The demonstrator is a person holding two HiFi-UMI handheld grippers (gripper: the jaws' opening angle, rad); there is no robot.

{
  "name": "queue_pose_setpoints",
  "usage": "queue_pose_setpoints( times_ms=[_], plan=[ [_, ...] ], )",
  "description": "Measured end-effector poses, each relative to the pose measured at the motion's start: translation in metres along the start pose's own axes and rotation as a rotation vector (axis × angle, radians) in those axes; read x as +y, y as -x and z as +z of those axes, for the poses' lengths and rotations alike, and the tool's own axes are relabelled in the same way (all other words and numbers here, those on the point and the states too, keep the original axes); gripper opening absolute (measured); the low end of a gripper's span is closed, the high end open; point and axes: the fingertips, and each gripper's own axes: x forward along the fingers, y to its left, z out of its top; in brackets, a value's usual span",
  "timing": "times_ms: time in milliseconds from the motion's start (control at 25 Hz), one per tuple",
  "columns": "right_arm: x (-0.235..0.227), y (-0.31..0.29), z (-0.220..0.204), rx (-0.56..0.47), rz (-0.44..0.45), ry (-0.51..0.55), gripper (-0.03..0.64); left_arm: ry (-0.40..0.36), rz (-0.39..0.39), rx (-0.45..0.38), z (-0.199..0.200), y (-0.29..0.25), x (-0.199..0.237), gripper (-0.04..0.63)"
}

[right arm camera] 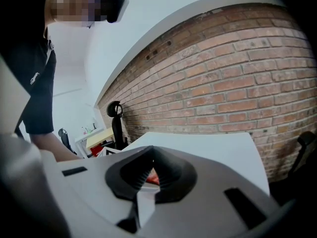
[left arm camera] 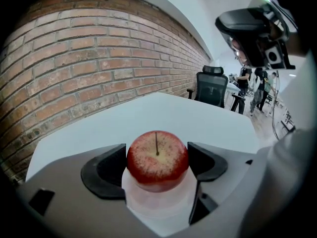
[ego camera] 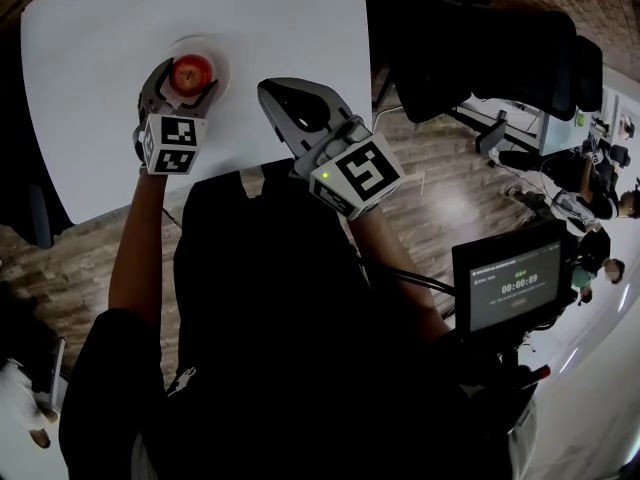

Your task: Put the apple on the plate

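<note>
A red apple (ego camera: pixel 193 70) (left arm camera: pixel 157 158) stands upright, stem up, on a small white plate (ego camera: pixel 223 64) (left arm camera: pixel 158 205) near the front of the white table (ego camera: pixel 90 48). My left gripper (ego camera: pixel 186 84) (left arm camera: pixel 157 163) holds it from both sides, and each dark jaw touches the apple's skin. My right gripper (ego camera: pixel 277 96) (right arm camera: pixel 147 176) hovers just right of the plate over the table's front edge, its jaws shut and empty. A red sliver of the apple (right arm camera: pixel 153 179) shows past its tips.
A black office chair (ego camera: pixel 470 38) (left arm camera: pixel 212 86) stands off the table's right side on the wooden floor. A brick wall (left arm camera: pixel 74 68) (right arm camera: pixel 233 83) runs behind the table. A small screen (ego camera: pixel 512 288) hangs at the person's right hip.
</note>
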Motion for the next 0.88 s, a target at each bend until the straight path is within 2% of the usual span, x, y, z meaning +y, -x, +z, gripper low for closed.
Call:
queue_pose_setpoints(
  times_ms=[880],
  plan=[
    [-0.008, 0.005, 0.000, -0.005, -0.021, 0.000, 0.003, -0.011, -0.011, 0.006, 0.004, -0.018, -0.003, 0.393]
  ],
)
